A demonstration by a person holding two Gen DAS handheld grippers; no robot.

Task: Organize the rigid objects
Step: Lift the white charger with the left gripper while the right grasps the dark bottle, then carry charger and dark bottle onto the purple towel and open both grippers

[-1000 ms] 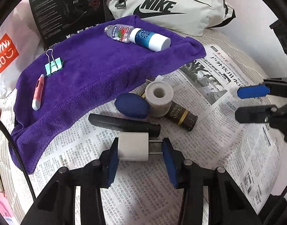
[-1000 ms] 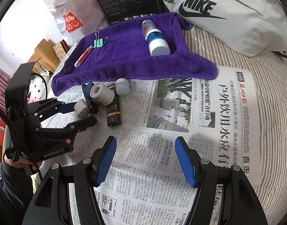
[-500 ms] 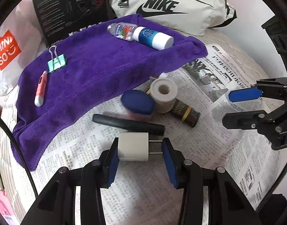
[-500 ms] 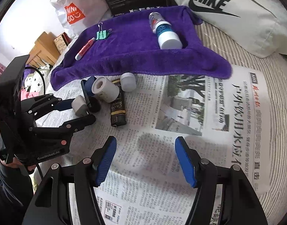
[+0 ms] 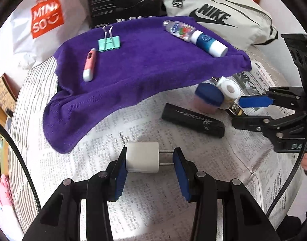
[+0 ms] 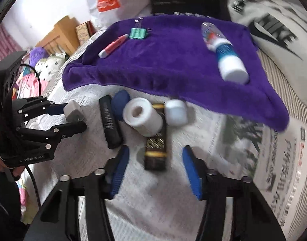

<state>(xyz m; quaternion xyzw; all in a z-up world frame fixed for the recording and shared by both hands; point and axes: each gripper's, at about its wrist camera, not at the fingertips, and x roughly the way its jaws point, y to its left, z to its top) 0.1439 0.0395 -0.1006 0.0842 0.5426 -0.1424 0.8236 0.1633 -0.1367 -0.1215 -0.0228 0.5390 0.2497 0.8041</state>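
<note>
Left wrist view shows the left tongs (image 5: pixel 149 157) clamping the white charger plug (image 5: pixel 142 157) above the newspaper (image 5: pixel 133 124), likely bound for the purple towel (image 5: pixel 145 64), while the right tongs (image 6: pixel 155 167) gape over the dark tube (image 6: pixel 156 150).

left wrist: low, facing purple towel (image 5: pixel 145 76) | right wrist: nearer, facing it | shared: newspaper (image 5: pixel 153 124) clutter

Legible markings, both wrist views

"MINISO" in white on the orange panel of the white shopping bag (image 5: pixel 47 16); "NIKE" with swoosh on the pale grey bag (image 5: pixel 213 17); script "Horizon" on the black bar (image 5: pixel 193 120); "nRobot.AI" partly readable on the left gripper (image 6: pixel 73 118) body.
</note>
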